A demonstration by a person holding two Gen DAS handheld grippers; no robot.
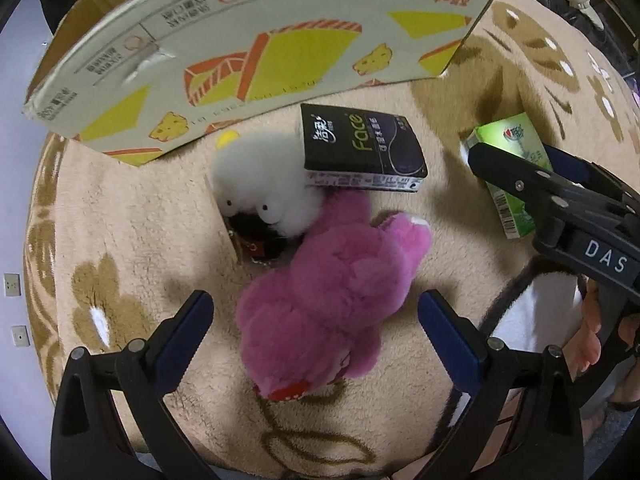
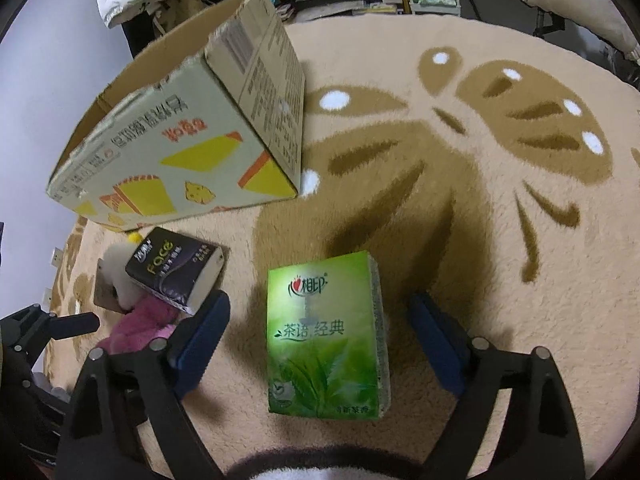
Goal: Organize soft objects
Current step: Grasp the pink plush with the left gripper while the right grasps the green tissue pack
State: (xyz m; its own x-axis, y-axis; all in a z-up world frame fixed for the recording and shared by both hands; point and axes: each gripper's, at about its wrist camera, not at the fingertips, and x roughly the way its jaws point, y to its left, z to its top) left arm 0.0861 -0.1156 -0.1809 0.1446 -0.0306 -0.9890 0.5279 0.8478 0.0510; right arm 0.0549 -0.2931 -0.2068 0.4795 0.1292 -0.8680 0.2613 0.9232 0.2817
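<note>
We hold the left hand-held gripper [image 1: 316, 334] pointing straight down over the pink plush toy [image 1: 332, 292] on the beige rug [image 1: 132, 216], its blue pads set wide apart on either side of the toy without touching it. Our right hand-held gripper [image 2: 320, 336] tilts steeply down, its pads apart astride the green tissue pack [image 2: 326, 336]. Near the cardboard box [image 1: 248, 52], a black tissue pack [image 1: 360, 148] leans on a white plush toy [image 1: 264, 188].

The black tissue pack [image 1: 362, 148] reads "Face". The green tissue pack [image 2: 326, 336] carries "相印" and "茶语 经典". The right gripper's [image 1: 476, 158] body shows "DAS".
</note>
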